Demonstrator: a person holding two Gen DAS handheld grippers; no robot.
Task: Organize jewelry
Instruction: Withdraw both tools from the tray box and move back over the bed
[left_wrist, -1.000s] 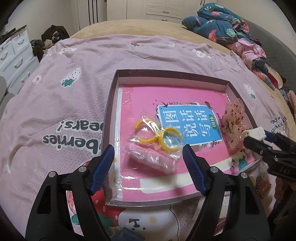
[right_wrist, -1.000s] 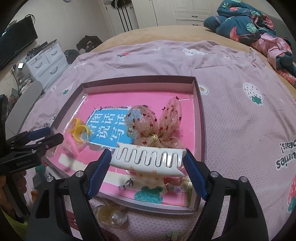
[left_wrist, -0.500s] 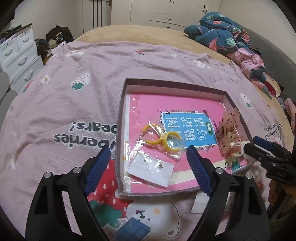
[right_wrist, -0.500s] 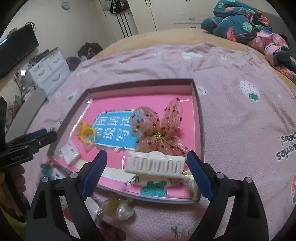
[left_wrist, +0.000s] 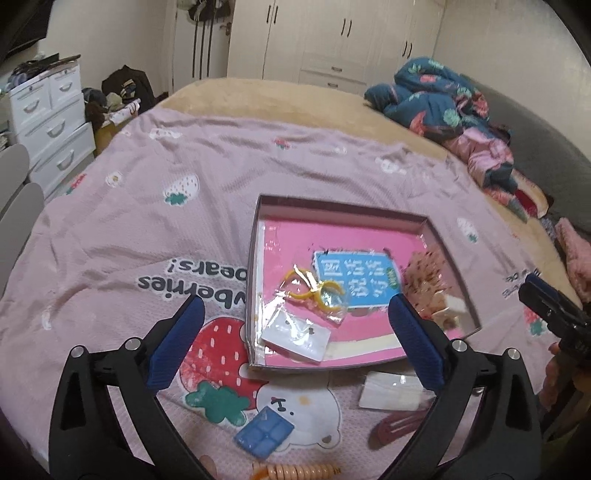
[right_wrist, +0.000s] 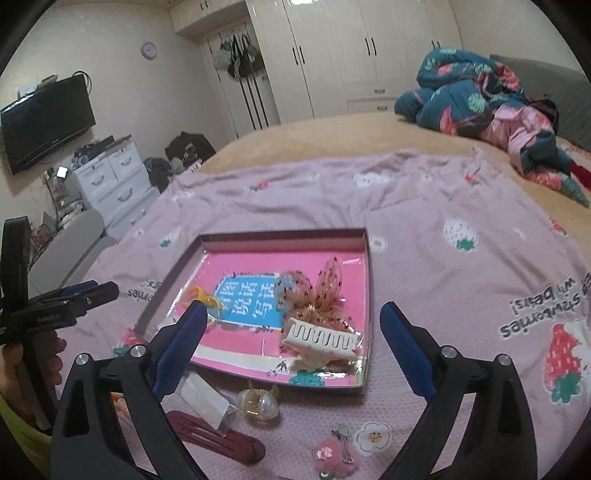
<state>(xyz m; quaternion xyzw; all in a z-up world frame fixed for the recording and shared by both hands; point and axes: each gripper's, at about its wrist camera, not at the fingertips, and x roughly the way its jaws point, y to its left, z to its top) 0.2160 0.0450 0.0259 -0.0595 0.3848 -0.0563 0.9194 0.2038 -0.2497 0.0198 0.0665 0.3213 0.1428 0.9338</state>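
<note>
A shallow pink-lined box (left_wrist: 255, 258) (right_wrist: 367, 280) lies on the pink bedspread. In it are a bagged yellow hair piece (left_wrist: 314, 291), a white earring card in a bag (left_wrist: 295, 334), a tulle bow (right_wrist: 317, 295) and a white claw clip (right_wrist: 321, 338). My left gripper (left_wrist: 295, 343) is open and empty, above the box's near left corner. My right gripper (right_wrist: 295, 349) is open and empty, above the box's near edge. Loose on the spread lie a dark red clip (right_wrist: 218, 437), a pearl clip (right_wrist: 258, 402), a bagged white card (left_wrist: 391, 393), a blue square clip (left_wrist: 264, 432) and a pink flower clip (right_wrist: 334, 454).
An orange coil hair tie (left_wrist: 299, 472) lies at the near edge. A heap of clothes (left_wrist: 454, 118) sits at the bed's far right. White drawers (left_wrist: 48, 122) stand left of the bed. The spread stretches wide left of and behind the box.
Both grippers have pulled back and up from the box. The right gripper let go of the white claw clip, which now lies in the box. The earring card lies flat in the box.
</note>
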